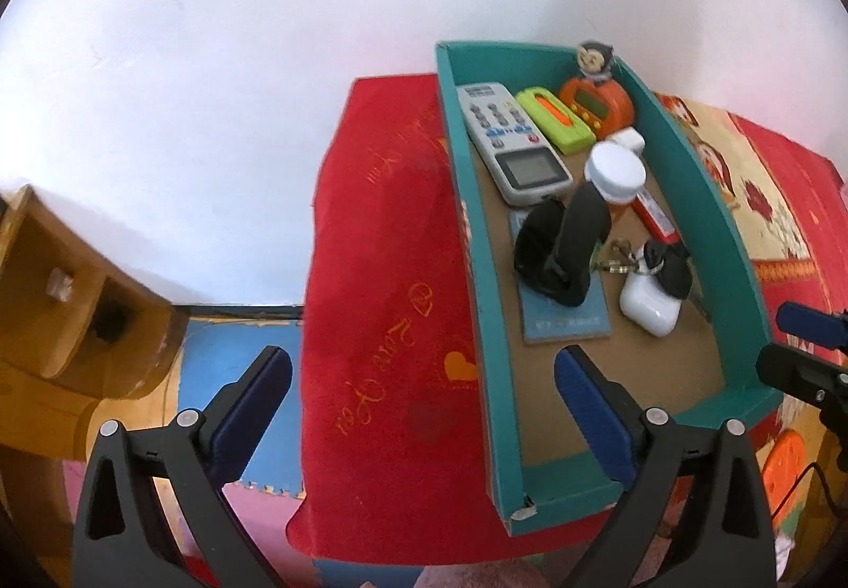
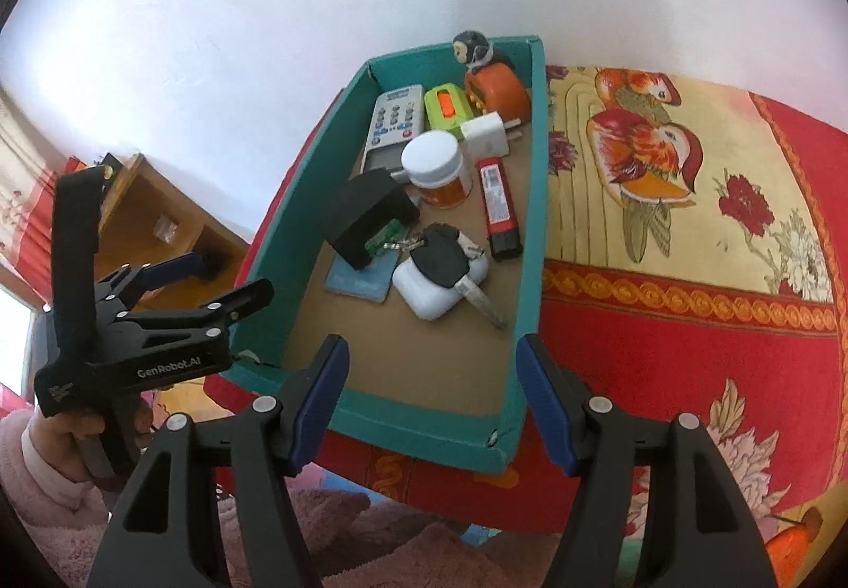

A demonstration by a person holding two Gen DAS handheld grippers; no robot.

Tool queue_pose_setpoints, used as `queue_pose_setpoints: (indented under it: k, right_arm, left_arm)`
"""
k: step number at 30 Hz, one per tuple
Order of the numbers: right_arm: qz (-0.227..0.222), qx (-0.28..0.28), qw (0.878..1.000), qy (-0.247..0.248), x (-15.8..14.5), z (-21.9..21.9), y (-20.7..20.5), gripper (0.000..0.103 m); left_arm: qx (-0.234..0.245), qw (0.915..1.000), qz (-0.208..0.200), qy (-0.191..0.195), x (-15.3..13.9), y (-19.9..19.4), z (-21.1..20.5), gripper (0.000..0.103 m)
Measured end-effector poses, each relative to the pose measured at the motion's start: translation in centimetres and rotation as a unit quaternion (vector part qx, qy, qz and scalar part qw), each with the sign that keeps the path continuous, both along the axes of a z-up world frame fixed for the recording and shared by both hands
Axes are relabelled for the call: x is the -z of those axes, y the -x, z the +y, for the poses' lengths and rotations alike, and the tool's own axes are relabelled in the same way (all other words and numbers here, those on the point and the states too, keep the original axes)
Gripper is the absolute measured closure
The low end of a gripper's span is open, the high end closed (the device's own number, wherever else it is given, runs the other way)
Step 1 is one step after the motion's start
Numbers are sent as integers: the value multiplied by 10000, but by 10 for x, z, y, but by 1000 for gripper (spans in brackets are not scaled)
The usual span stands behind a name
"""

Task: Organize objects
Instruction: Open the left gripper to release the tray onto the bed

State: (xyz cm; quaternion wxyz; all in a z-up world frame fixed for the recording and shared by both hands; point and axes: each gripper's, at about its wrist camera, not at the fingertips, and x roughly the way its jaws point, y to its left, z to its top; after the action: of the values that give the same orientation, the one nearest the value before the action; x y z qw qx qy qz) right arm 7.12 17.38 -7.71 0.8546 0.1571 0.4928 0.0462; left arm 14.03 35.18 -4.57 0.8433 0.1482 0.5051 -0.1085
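From the left wrist view, the left hand-held gripper (image 1: pixel 424 408) stood spread wide and empty, one finger over the red cloth (image 1: pixel 381 270), the other over the near end of the teal box (image 1: pixel 742 281). The main risk from here, as I judge it, was that inner finger catching the box's low near wall and dragging or tipping the whole box on the soft cloth. A second risk was the upright black holder (image 1: pixel 562 249), which looked easy to knock over onto the keys beside it.

Inside the box lay a grey remote (image 1: pixel 511 140), a green case (image 1: pixel 554 119), an orange clock (image 1: pixel 596 103) with a figure on top, a white-lidded jar (image 1: pixel 615 169), a red tube (image 1: pixel 654 217), a white earbud case (image 1: pixel 649 304) with a black car key (image 1: pixel 670 270) on it, and a blue card (image 1: pixel 564 318) under the holder.

From the right wrist view, the right hand-held gripper (image 2: pixel 432 402) hung partly spread with nothing between its fingers, over the box's near wall (image 2: pixel 424 424). The other hand-held gripper (image 2: pixel 217 275) showed at the left, gripped by a hand (image 2: pixel 69 429) in a pink sleeve, just outside the box. A white plug adapter (image 2: pixel 487 132) sat behind the jar (image 2: pixel 434 159). The near half of the box floor was bare cardboard.
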Motion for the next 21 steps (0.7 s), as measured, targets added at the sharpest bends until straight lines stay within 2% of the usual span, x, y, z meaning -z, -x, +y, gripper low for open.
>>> queue_pose_setpoints:
  k: [8,21]
  right_arm:
    - [-207,-21,9998,-54,-14,-30,7,37]
    - [-607,362,9974,100,-62,-94,34,37]
  left_arm:
    - [-218,9993,-267,120,-30,16,-26,2]
    - [-260,9980,-427,395,-61,51,-98,2]
